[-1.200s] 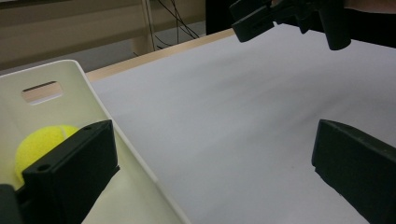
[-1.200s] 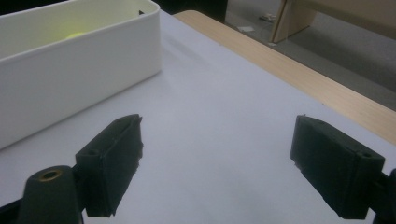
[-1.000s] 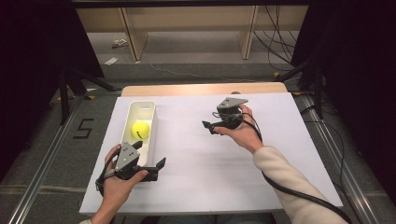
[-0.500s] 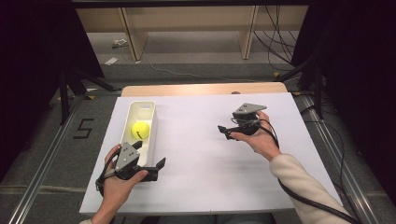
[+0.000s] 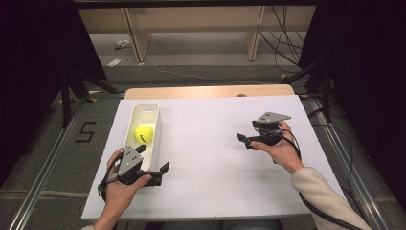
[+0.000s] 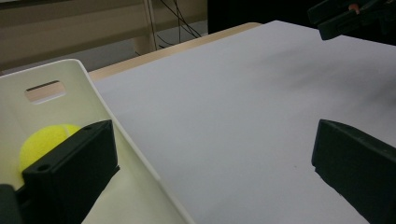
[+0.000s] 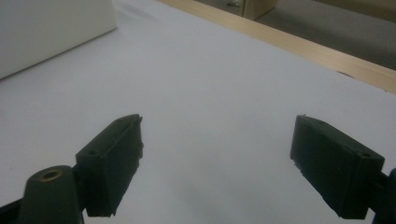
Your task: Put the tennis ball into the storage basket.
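At the near edge of the white bench, a hand holds the left gripper at the near end of the bin. Its jaws are spread wide and grasp nothing. In the left gripper view one jaw sits inside the bin, in front of the ball, and the other hangs over bare bench on the far side of the bin's long wall — so the jaws straddle that wall; whether either jaw touches the wall cannot be told.

A little farther in, on the person's right, the other hand carries the right gripper above the sheet, its jaws pointing toward the middle of the bench. It is well apart from the bin. In the right gripper view the two jaws stand far apart with only the white surface between them — released, holding nothing. A cable trails back from it along the sleeve.

The ball, yellow-green, lies on the floor of the bin about midway along its length, free of both grippers. The bin is a long white tub set lengthwise on the left part of the bench, with a slot handle cut into its far end wall.

Beyond the white sheet a strip of bare wood marks the far edge of the bench. Farther still, on the floor, stand wooden shelf legs, with loose cables to the right.
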### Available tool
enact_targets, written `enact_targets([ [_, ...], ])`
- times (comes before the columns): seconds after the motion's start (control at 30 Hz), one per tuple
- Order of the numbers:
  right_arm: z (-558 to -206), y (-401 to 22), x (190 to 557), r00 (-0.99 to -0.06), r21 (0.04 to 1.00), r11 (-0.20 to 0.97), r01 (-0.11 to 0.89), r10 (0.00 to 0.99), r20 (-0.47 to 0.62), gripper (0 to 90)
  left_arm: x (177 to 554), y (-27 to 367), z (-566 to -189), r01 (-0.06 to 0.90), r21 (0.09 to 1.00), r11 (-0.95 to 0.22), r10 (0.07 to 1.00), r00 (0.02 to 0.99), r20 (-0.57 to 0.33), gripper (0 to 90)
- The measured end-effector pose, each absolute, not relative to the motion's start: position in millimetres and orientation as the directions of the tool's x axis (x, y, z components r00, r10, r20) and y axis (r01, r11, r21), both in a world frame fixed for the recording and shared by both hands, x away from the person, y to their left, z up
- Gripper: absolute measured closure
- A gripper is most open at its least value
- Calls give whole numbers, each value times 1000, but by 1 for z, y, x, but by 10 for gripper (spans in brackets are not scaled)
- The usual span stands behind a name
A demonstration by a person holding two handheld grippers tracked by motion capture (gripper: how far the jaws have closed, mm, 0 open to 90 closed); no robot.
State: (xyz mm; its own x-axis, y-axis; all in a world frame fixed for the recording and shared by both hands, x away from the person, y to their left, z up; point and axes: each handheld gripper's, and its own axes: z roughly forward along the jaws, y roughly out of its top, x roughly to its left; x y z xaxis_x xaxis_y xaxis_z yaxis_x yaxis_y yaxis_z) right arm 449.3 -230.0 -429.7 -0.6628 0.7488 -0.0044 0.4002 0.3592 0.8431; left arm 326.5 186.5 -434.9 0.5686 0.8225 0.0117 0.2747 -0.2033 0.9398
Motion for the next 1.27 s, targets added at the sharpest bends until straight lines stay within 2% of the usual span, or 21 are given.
enact_targets([
  [0.47,-432,-256,432,-647,848,342,406,763,3,176,327,187,-435,273,941,-201,824,566,12,0],
  [1.03,-444,-295,385,-636,843,332,423,771,16,177,327,188,-435,275,939,-206,825,565,16,0],
  [1.27,-445,-301,380,-635,851,324,414,772,15,175,327,189,-435,277,940,-199,825,565,8,0],
])
